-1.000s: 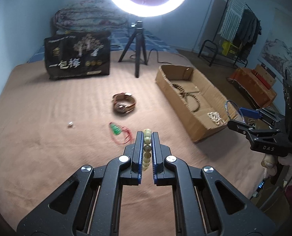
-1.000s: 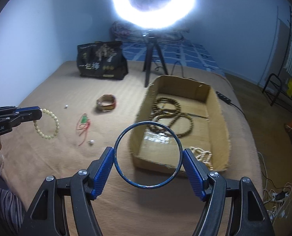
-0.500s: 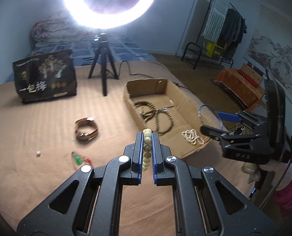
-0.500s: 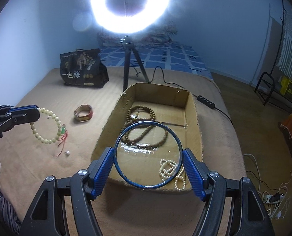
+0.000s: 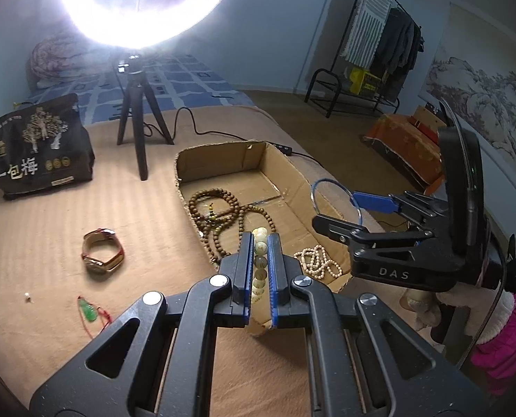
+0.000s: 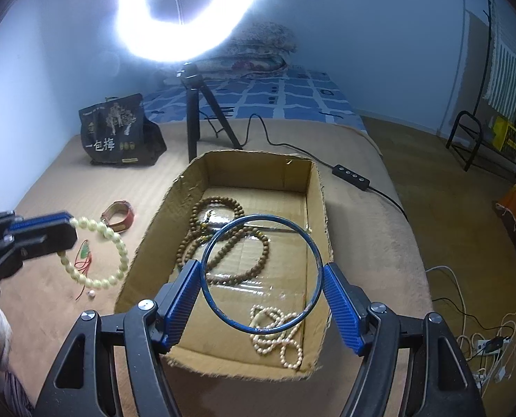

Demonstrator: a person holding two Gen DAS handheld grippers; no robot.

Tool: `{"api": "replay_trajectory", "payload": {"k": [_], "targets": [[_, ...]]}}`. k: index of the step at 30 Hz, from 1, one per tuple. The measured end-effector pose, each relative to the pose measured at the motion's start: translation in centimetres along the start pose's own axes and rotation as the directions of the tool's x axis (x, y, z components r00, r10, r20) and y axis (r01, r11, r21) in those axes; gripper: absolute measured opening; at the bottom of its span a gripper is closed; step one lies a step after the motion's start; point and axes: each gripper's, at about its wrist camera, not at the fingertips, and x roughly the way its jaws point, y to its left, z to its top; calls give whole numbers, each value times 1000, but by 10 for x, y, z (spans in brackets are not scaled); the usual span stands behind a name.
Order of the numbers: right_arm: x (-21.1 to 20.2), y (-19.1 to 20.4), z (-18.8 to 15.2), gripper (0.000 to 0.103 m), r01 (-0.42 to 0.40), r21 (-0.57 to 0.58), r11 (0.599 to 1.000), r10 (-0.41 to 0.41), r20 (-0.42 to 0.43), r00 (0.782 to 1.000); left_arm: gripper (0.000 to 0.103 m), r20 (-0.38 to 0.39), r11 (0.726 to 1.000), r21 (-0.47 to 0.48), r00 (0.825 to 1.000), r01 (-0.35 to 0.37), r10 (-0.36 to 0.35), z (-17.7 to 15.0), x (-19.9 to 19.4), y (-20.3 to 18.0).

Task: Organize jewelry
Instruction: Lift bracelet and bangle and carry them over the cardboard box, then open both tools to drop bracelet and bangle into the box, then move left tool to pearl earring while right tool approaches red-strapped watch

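Transit toward the cardboard box [image 6: 254, 170] nearly completed within the last second. Moved both tongs from above the open bed [image 5: 49, 191] to the box itself.

Right tongs [image 6: 261, 267]:
- Held wide apart, braced against opposite sides of the blue bangle [image 6: 258, 330], gripped flat across its width.
- Shifted from short of the near wall to directly above the box floor, over the brown bead necklace [image 6: 188, 239] and the cream bead strand [image 6: 285, 347] already inside.

Left tongs [image 5: 260, 239]:
- Closed almost fully on the pale bead bracelet [image 6: 125, 257], with the loop hanging free below the tips.
- Brought from above the loose items to the left wall of the box. Seen from the right wrist as just outside that wall; seen from the left wrist as near the front corner. Not possible to confirm clearance over the interior.

Meaning for the task:
- Judged ready for release of the bangle at its present position.
- Judged to need a little further travel to the right for the bracelet before release.
- Left on the bed, well apart from the box: wristwatch [image 5: 101, 253], green pendant on red cord [image 5: 89, 312], small white bead [image 5: 27, 297]. Sorting therefore judged unfinished.
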Motion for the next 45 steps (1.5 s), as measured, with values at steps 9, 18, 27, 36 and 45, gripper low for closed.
{"api": "replay_trajectory", "payload": {"k": [9,18,27,36,45], "targets": [[21,-5,13,73,-13,8,1000,13,-7,1000,6,-26,1000,6,1000,12,-12,2,20,-3],[30,-5,20,73,-15,6,1000,15,-7,1000,6,-47,999,21,998,32,-31,5,30,-9],[22,-10,21,92,35,22,999,-35,11,999,38,-60,999,27,997,43,-41,3,30,-13],[15,-15,21,92,60,52,997,-60,9,998,38,-61,999,40,998,25,-22,-1,21,-13],[0,-10,17,93,60,65,996,-61,16,998,48,-51,999,36,999,-8,10,-6,3,0]]}}
